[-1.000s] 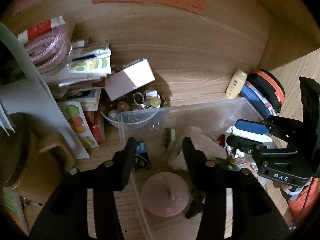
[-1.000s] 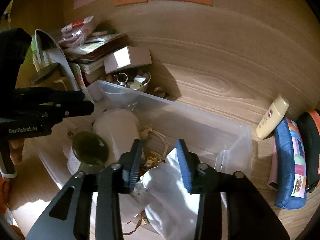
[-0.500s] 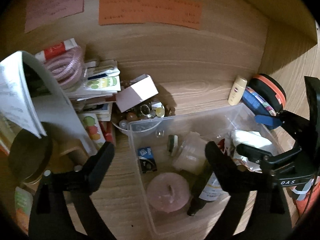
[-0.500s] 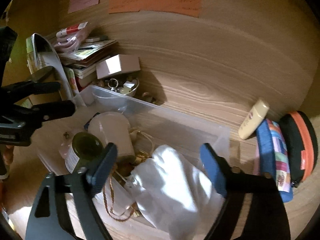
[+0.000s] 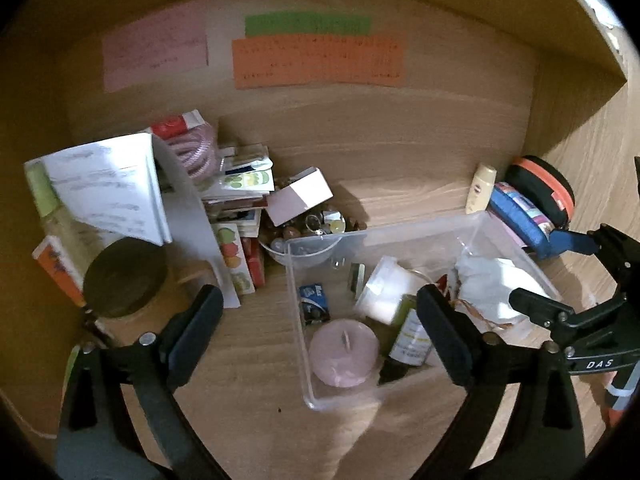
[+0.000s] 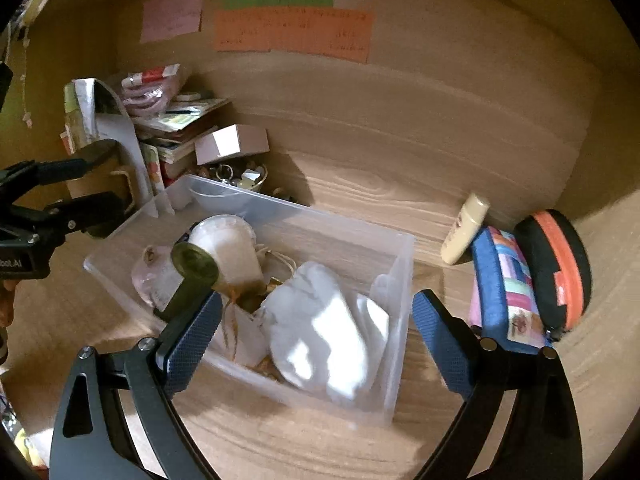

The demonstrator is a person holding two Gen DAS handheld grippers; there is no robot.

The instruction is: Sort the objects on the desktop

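We hold both the left gripper (image 5: 320,336) and right gripper (image 6: 316,336) spread wide and empty above the clear bin (image 6: 404,264) on the worktop (image 6: 360,184). Its contents sit packed; reaching in carelessly could tip the green bottle (image 5: 408,332) or snag the white cloth (image 6: 324,332).

The box (image 6: 400,264) is clear, so you can see through it. Inside are a pink candle (image 5: 344,351), a white cloth (image 6: 324,340), a white cup (image 6: 230,246) and a dark green bottle (image 5: 408,334). The pouch (image 6: 506,288) is blue with bright patches. The round case (image 6: 560,264) is black and orange. On the brown wooden wall hang pink (image 5: 154,50), green (image 5: 307,25) and orange (image 5: 318,62) paper notes.
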